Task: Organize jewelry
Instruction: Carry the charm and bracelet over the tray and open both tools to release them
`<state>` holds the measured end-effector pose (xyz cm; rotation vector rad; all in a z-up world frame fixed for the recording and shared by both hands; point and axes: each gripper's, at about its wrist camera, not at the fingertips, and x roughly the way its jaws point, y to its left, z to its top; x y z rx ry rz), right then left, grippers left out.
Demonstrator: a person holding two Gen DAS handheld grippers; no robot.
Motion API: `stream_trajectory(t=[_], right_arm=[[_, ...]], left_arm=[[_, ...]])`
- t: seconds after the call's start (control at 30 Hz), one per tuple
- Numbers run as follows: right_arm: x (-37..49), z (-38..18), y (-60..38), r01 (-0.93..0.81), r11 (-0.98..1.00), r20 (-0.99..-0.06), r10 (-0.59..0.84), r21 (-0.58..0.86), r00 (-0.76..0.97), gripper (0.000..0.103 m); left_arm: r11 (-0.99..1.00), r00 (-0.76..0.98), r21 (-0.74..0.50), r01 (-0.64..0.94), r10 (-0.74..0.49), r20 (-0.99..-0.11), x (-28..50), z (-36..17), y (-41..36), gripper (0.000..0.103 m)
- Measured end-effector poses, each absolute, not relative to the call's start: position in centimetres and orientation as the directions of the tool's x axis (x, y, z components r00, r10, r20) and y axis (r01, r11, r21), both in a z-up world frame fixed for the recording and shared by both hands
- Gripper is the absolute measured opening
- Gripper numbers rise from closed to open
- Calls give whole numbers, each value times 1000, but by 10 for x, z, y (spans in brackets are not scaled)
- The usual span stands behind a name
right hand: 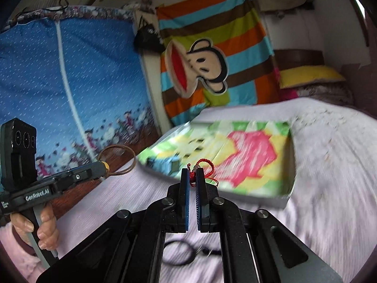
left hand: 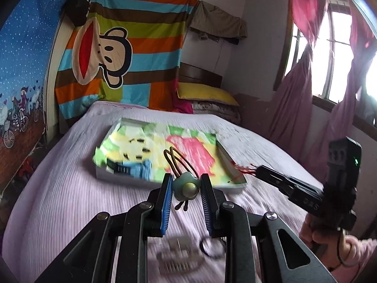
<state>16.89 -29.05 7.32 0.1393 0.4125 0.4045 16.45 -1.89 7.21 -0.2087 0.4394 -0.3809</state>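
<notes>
My left gripper (left hand: 185, 184) clamps a green flower hair tie (left hand: 187, 187); my right gripper (right hand: 192, 173) pinches a red cord bracelet (right hand: 207, 168). Both hang above the tray's (left hand: 122, 176) near edge (carry step). Next, I judge, lower and release inside.

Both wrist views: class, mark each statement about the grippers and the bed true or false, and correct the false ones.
1. The left gripper holds a hair tie with a fried-egg charm. True.
2. The right gripper is wide open and holds nothing. False: it is shut on a red cord bracelet.
3. A colourful box lies on the bed. True.
4. The pillow at the head of the bed is blue. False: it is yellow.
</notes>
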Motion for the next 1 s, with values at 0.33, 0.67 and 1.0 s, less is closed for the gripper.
stream_trajectory(t=[0.33, 0.67, 1.0], right_arm=[[227, 55, -298, -253, 953, -393, 299, 165, 870, 5], [262, 25, -302, -212, 963, -485, 267, 166, 833, 5], [273, 1, -301, -201, 961, -579, 275, 190, 767, 5]], left_arm=[[905, 786, -295, 307, -416, -458, 250, 60, -46, 22], [909, 703, -288, 301, -415, -577, 292, 23, -79, 22], [923, 615, -276, 268, -385, -688, 304, 6, -91, 23]])
